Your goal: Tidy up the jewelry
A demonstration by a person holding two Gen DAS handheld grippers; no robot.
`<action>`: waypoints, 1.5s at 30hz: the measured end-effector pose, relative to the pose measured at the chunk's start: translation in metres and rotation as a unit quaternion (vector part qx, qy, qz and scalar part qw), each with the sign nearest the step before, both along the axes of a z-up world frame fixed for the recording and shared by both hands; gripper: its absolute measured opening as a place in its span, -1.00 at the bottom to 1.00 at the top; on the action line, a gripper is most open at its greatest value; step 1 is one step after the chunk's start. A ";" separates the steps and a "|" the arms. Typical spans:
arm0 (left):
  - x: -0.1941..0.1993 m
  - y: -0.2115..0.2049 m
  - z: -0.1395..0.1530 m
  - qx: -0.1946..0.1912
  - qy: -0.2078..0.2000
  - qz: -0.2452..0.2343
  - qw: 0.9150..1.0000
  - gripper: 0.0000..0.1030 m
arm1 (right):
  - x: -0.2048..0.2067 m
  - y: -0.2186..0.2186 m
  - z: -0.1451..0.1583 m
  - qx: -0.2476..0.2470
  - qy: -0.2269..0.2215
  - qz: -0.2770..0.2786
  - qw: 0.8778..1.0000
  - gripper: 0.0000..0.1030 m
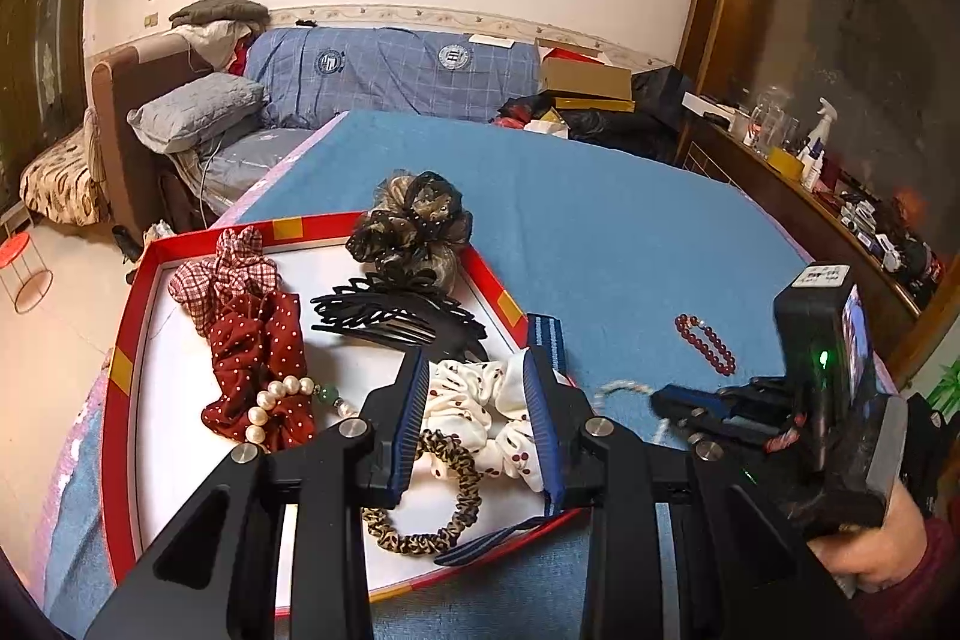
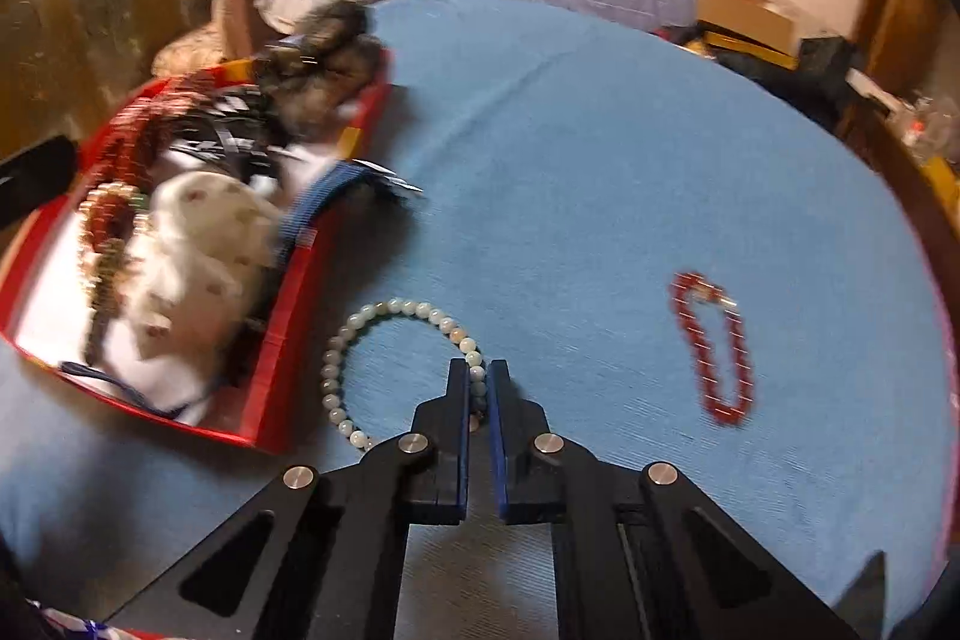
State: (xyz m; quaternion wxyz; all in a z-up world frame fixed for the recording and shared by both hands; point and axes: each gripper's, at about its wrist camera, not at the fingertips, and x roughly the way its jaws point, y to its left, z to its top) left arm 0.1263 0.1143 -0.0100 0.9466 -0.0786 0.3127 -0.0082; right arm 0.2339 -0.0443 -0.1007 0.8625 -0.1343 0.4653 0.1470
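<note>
pale bead bracelet point(image 2: 366, 334) lies on our blue bench point(image 2: 600, 160), just beside the red tray point(image 2: 288, 328). our right tool point(image 2: 478, 370) is pinched onto its beads. red bead bracelet point(image 2: 714, 346) sits apart to the right. our left tool point(image 1: 480, 370) hangs spread over the white spotted scrunchie point(image 1: 474, 412) in the tray, gripping nothing. pearl strand point(image 1: 276, 400) rests on a dark red scrunchie point(image 1: 258, 346).

text: none I can read | white label on my right gripper point(image 1: 690, 403): illegible | round crests on blue sofa cover point(image 1: 390, 70): too small
</note>
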 end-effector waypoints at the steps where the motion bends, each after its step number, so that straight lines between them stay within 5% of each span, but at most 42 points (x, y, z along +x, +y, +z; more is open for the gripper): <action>1: 0.000 -0.002 0.001 0.003 0.000 -0.002 1.000 -0.40 | 0.001 -0.009 0.001 0.004 0.002 -0.012 1.000 -0.90; 11: 0.022 -0.053 0.000 -0.007 0.036 -0.082 0.996 -0.40 | -0.027 -0.127 0.047 0.132 -0.044 -0.106 0.985 -0.90; 18: 0.080 -0.132 -0.016 -0.034 0.109 -0.159 0.981 -0.30 | -0.033 -0.189 0.067 0.242 -0.058 -0.165 0.954 -0.90; 21: 0.109 -0.160 -0.034 -0.062 0.152 -0.178 0.970 -0.30 | -0.034 -0.198 0.075 0.252 -0.073 -0.175 0.949 -0.90; 26: 0.134 -0.200 -0.057 0.010 0.178 -0.147 0.973 -0.28 | -0.036 -0.212 0.078 0.276 -0.067 -0.188 0.940 -0.90; 29: 0.143 -0.211 -0.064 0.024 0.182 -0.132 0.974 0.10 | -0.038 -0.218 0.081 0.287 -0.068 -0.189 0.937 -0.90; 34: 0.158 -0.234 -0.070 0.069 0.166 -0.123 0.976 0.30 | -0.041 -0.218 0.083 0.294 -0.068 -0.186 0.935 -0.89; 36: 0.156 -0.240 -0.072 0.097 0.146 -0.117 0.977 0.04 | -0.040 -0.217 0.083 0.296 -0.068 -0.187 0.934 -0.89; 38: 0.151 -0.240 -0.071 0.102 0.130 -0.123 0.979 -0.72 | -0.040 -0.218 0.083 0.299 -0.068 -0.188 0.933 -0.89; 43: 0.137 -0.213 -0.069 0.080 0.132 -0.123 0.980 -0.75 | -0.040 -0.218 0.082 0.299 -0.066 -0.183 0.934 -0.89; 45: 0.129 -0.205 -0.065 0.061 0.126 -0.129 0.982 -0.91 | -0.040 -0.217 0.083 0.301 -0.066 -0.178 0.935 -0.89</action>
